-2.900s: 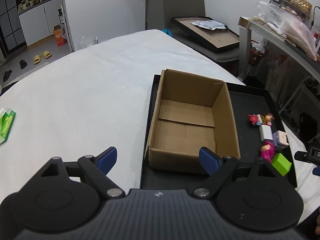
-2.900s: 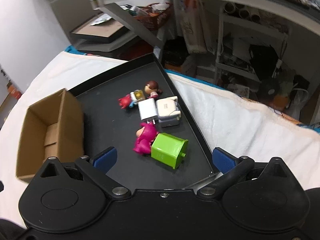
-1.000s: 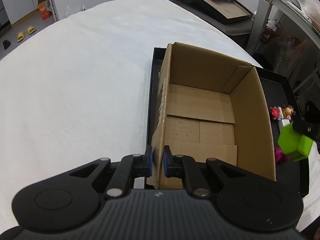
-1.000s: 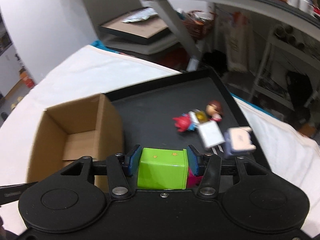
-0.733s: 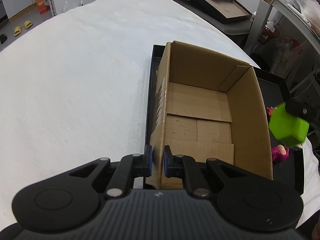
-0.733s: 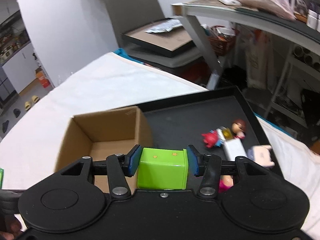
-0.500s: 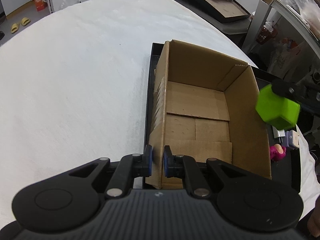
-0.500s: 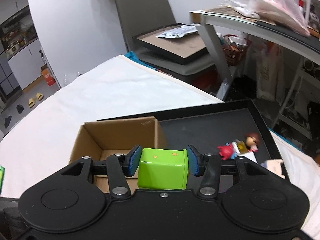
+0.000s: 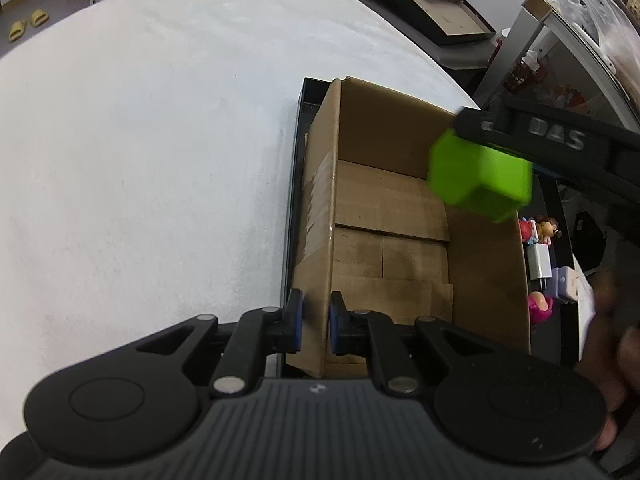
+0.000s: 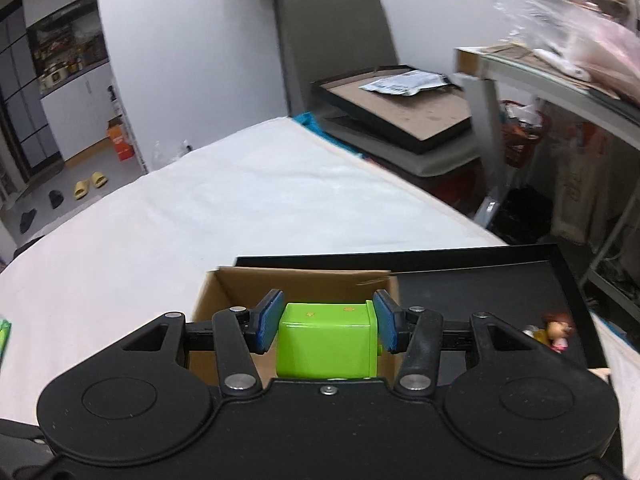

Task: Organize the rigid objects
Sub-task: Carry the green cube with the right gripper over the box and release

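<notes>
"DAS" reads on my right gripper [image 10: 327,326], clamping a green block [image 9: 478,174] over the cardboard box [image 9: 394,216]. My left gripper [image 9: 315,322] pinches the box's bare-floored wall.

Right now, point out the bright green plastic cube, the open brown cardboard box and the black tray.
green cube [image 10: 326,344], right wrist view, front face.
cardboard box [image 9: 392,256], left wrist view, inner floor.
black tray [image 10: 500,280], right wrist view, bare floor.

Lime-green block [image 10: 328,340] with small yellow stars, plain brown cardboard box [image 9: 392,216], black tray [image 10: 480,280], blue-padded fingers [image 10: 268,320]
</notes>
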A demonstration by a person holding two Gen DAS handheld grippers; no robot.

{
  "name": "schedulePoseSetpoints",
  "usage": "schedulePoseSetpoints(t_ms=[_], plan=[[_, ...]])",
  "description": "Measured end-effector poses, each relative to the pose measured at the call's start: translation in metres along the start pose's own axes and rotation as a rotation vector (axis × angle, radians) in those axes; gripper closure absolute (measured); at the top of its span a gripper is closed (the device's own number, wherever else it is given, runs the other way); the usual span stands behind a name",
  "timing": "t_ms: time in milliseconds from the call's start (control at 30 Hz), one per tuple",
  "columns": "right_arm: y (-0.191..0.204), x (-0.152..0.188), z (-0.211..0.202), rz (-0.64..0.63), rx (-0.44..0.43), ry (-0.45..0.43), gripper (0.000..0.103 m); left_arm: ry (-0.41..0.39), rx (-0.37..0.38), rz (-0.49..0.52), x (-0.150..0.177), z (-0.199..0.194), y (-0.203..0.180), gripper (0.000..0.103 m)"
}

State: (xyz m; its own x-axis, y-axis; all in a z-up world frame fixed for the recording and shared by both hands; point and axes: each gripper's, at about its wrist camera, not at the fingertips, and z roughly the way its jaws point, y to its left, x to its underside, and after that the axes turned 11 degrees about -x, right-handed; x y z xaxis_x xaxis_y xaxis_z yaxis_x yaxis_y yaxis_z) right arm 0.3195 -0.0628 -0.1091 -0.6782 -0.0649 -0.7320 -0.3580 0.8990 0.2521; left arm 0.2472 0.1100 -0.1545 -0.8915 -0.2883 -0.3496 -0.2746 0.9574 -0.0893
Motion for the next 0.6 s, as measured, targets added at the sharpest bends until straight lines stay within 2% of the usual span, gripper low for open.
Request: schedulePoseSetpoints(t_ms=[300,467,600], plan=[[0.023,-0.001,0.029,0.011,-0.063,0.045,0.055,0.038,0.027,-0.051,-0.003,0.004,0.007,0.09],[0.02,-0.003,0.038,0.068,-0.13,0.076,0.053,0.056,0.022,-0.08,-0.006,0.005,0.005,0.09],[0.013,-0.004,0.032,0.096,-0.12,0.071,0.052,0.053,0.011,-0.087,-0.007,0.005,0.006,0.09]])
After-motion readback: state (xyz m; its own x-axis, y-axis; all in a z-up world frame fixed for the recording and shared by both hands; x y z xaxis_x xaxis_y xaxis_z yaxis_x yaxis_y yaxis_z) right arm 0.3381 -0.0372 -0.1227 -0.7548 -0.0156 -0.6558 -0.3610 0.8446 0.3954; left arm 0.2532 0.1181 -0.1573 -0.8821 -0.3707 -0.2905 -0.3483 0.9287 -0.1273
